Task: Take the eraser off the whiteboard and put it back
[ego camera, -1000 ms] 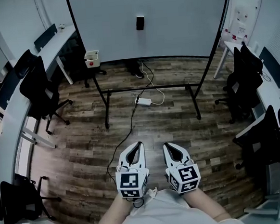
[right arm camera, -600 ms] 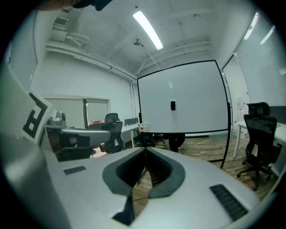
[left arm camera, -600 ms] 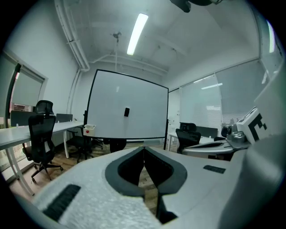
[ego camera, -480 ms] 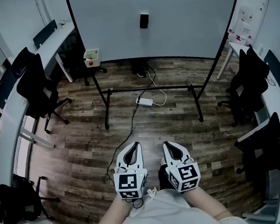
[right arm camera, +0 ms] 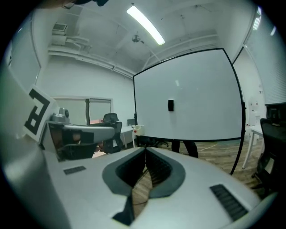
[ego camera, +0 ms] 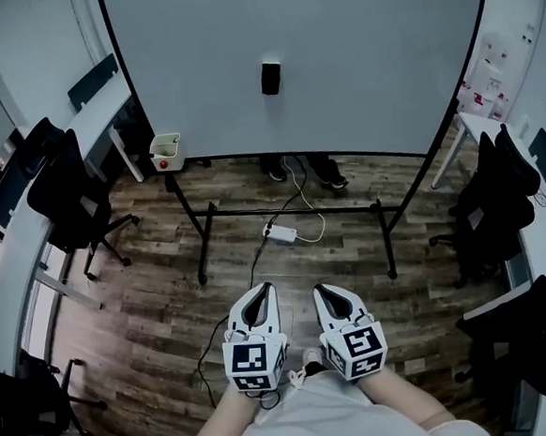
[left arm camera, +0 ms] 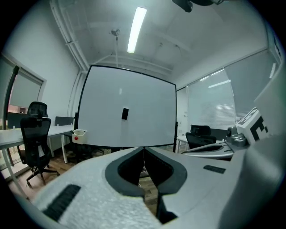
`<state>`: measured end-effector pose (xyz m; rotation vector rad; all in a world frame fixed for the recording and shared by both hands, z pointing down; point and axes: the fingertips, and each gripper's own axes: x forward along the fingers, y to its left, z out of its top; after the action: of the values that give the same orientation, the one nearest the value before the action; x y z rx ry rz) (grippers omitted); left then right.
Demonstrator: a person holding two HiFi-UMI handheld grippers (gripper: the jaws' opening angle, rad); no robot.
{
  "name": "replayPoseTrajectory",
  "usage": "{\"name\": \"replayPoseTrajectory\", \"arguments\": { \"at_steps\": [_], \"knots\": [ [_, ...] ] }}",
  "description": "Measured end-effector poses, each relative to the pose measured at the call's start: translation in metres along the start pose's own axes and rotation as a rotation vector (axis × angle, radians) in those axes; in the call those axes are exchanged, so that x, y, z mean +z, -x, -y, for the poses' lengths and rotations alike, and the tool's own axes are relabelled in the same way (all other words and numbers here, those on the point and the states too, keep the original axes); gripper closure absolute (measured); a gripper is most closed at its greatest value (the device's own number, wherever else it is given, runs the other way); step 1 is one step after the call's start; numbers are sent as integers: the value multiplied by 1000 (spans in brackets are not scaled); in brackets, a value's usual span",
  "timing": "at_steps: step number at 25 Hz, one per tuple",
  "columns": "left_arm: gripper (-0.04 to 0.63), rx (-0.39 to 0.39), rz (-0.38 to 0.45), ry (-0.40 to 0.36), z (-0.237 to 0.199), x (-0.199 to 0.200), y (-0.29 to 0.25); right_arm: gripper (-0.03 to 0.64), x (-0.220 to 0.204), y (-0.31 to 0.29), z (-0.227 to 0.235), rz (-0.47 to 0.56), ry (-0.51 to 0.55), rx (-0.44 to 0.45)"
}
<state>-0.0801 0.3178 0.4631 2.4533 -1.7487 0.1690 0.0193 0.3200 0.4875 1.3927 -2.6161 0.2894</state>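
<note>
A small black eraser sticks to the middle of the big whiteboard on its black wheeled stand; it also shows as the eraser in the left gripper view and the eraser in the right gripper view. My left gripper and right gripper are side by side, low in the head view, well short of the board. Both point toward it, their jaw tips meet, and nothing is held.
A white power strip and cables lie on the wooden floor under the board. A small white bin hangs at the stand's left. Black office chairs and white desks line both sides. Someone's feet show behind the board.
The whiteboard and eraser have grown larger and closer in the head view as I moved forward with both grippers. The grippers stay shut and side by side.
</note>
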Motion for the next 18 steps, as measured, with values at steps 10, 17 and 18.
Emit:
{"name": "replayPoseTrajectory", "arguments": {
  "at_steps": [10,17,18],
  "knots": [
    [577,12,-11,7,15,19,-113,589,22,-54,116,5,-7,-30],
    [577,-23,-27,17,4,21,-175,589,23,-92,151,-11,-19,-64],
    [577,-26,-25,18,-1,23,-185,589,26,-101,156,-7,-22,-71]
  ]
}}
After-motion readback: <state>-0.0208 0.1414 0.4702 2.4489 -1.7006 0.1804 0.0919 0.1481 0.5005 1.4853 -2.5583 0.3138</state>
